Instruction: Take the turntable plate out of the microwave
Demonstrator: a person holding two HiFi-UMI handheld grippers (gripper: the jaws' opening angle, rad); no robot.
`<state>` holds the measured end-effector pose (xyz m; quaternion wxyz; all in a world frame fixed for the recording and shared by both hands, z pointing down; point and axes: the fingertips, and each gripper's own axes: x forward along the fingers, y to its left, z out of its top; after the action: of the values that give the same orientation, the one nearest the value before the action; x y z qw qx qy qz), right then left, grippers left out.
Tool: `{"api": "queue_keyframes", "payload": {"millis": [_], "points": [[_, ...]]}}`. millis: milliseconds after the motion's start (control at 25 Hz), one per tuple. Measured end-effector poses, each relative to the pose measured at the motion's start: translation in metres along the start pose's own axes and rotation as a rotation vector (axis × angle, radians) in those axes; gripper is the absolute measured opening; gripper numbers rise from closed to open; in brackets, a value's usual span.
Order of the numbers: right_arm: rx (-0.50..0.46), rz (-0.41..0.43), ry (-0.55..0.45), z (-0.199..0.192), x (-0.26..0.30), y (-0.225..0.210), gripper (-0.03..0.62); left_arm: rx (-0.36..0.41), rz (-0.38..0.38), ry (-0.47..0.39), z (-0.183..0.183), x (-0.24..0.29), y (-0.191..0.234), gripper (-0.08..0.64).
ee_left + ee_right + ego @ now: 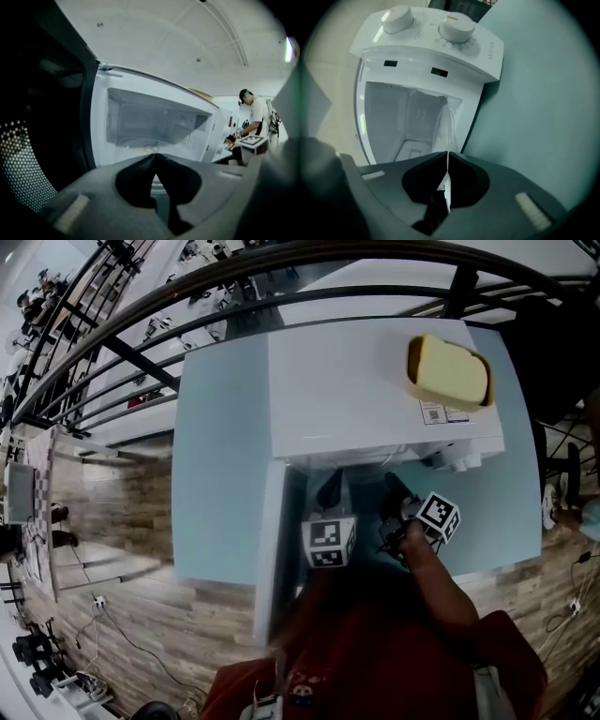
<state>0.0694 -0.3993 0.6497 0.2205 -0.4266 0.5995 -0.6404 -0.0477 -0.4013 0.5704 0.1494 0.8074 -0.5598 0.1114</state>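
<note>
Plate gripped, not out yet
R gripper (447, 153) clamped on turntable plate (449, 123) rim, plate mostly inside microwave (356, 381) at cavity's front edge; L gripper (155, 154) clenched, empty. Left: pull clear.

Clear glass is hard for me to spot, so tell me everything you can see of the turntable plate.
The turntable plate is thin clear glass, seen edge-on in the right gripper view as a pale, see-through streak. Its near rim is pinched between the shut jaws of the right hand-held gripper; the rest reaches back into the open microwave, close along the cavity floor. Whether it rests there or hangs free cannot be told. The head view does not show it.
</note>
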Motion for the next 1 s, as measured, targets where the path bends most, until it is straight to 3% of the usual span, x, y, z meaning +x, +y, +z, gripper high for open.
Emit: {"api": "queue_keyframes", "payload": {"millis": [280,520,1000], "points": [[-0.001,0.003,-0.006,-0.002,-0.024,-0.002,0.006,-0.053,0.034,0.028,-0.004,-0.009,0.01,0.002],[-0.009,0.02,-0.005,0.001,-0.036,-0.004,0.006,-0.039,0.028,0.035,-0.007,-0.013,0.004,0.002],[0.017,0.054,0.012,-0.008,-0.065,-0.011,0.006,-0.095,0.021,0.049,-0.028,-0.033,-0.005,0.014]]}}
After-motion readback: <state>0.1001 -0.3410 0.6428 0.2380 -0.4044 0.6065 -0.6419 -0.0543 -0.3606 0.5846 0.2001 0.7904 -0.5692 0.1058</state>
